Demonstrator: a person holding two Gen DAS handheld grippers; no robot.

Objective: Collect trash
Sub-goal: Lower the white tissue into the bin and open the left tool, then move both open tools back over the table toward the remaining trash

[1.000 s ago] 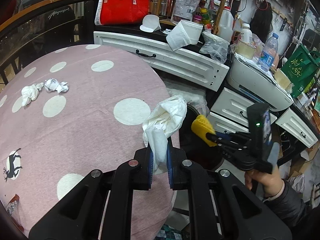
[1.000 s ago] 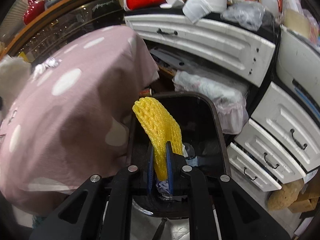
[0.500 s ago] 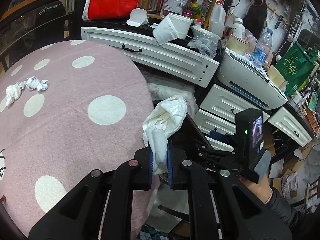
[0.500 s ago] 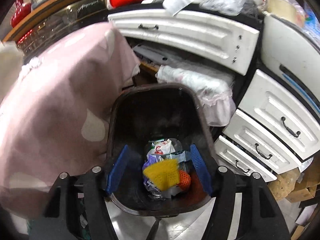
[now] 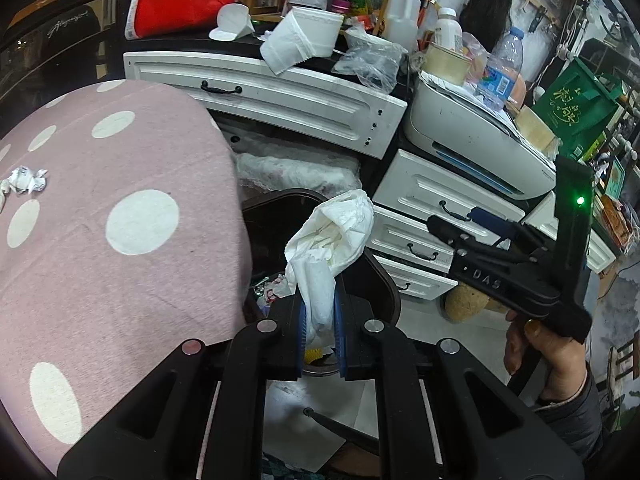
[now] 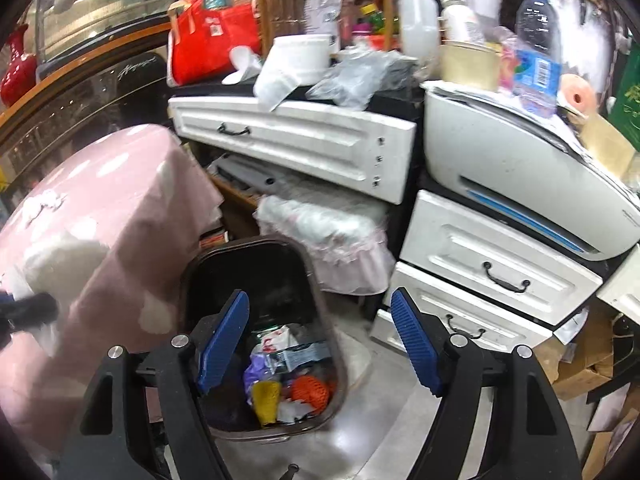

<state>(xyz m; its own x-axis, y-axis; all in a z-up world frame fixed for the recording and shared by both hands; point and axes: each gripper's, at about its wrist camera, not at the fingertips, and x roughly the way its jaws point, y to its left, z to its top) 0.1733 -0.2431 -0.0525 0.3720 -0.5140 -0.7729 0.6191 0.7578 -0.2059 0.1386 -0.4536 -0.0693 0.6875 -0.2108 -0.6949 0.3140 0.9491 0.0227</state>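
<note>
Left wrist view: left gripper (image 5: 320, 330) clamped on crumpled white tissue wad (image 5: 332, 240), held above dark plastic trash bin (image 5: 380, 280) just ahead; not yet dropped. Two crumpled white paper scraps (image 5: 24, 180) far left on pink polka-dot cloth surface (image 5: 120, 220), uncollected.

Right wrist view: right gripper (image 6: 318, 344) spread apart, empty, above bin (image 6: 208, 264); yellow foam net (image 6: 266, 400) lies inside among wrappers.

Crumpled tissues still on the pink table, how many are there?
2 that show: one crumpled tissue near the table's far left side, and another beside it, cut off by the picture's edge. More may lie out of view.
</note>
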